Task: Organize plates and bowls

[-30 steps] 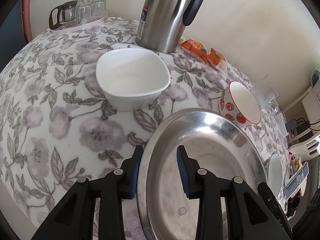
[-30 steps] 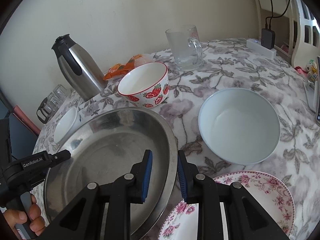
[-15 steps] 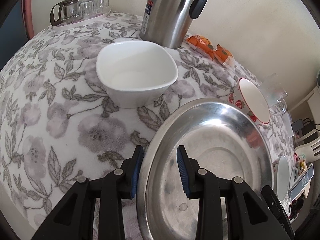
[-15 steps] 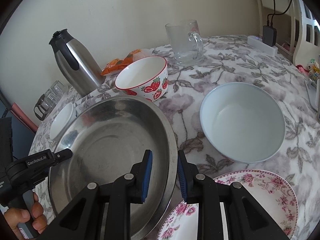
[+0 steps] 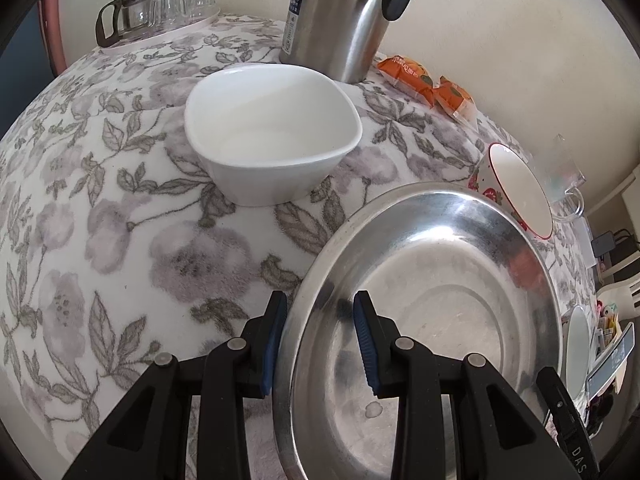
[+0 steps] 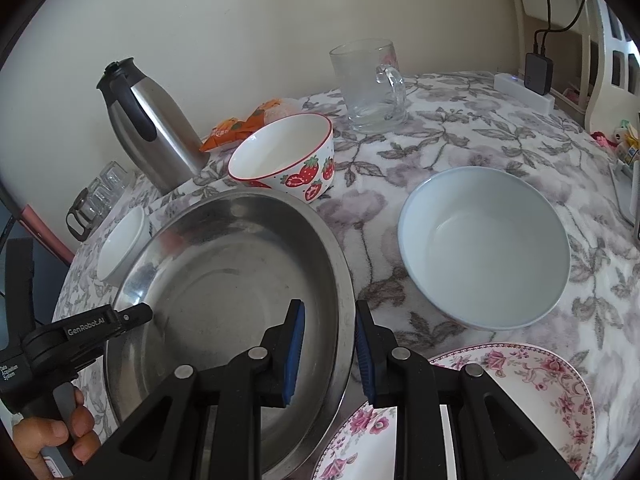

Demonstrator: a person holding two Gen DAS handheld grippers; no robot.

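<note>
A wide steel plate [image 5: 440,300] [image 6: 224,280] is held at both sides. My left gripper [image 5: 320,340] is shut on its left rim, one pad outside and one inside. On the opposite rim my right gripper [image 6: 328,344] is shut the same way. The plate's near edge overlaps a pink floral plate [image 6: 520,384]. Beyond it stand a white square bowl [image 5: 272,136] [image 6: 124,244] and a strawberry-print bowl [image 5: 516,192] [image 6: 288,156]. A pale blue bowl [image 6: 484,248] sits to the right. A person's hand [image 6: 48,444] grips the left tool.
A steel thermos [image 5: 344,12] [image 6: 148,124] stands at the back by orange snack packs [image 5: 428,80]. A glass mug [image 6: 368,88] is behind the strawberry bowl. A tray of glasses [image 5: 160,12] sits far left. A power strip with charger [image 6: 524,88] lies back right.
The steel plate, held by both grippers, has shifted slightly toward the white square bowl and thermos, which look a little nearer. Both grips are unchanged.
</note>
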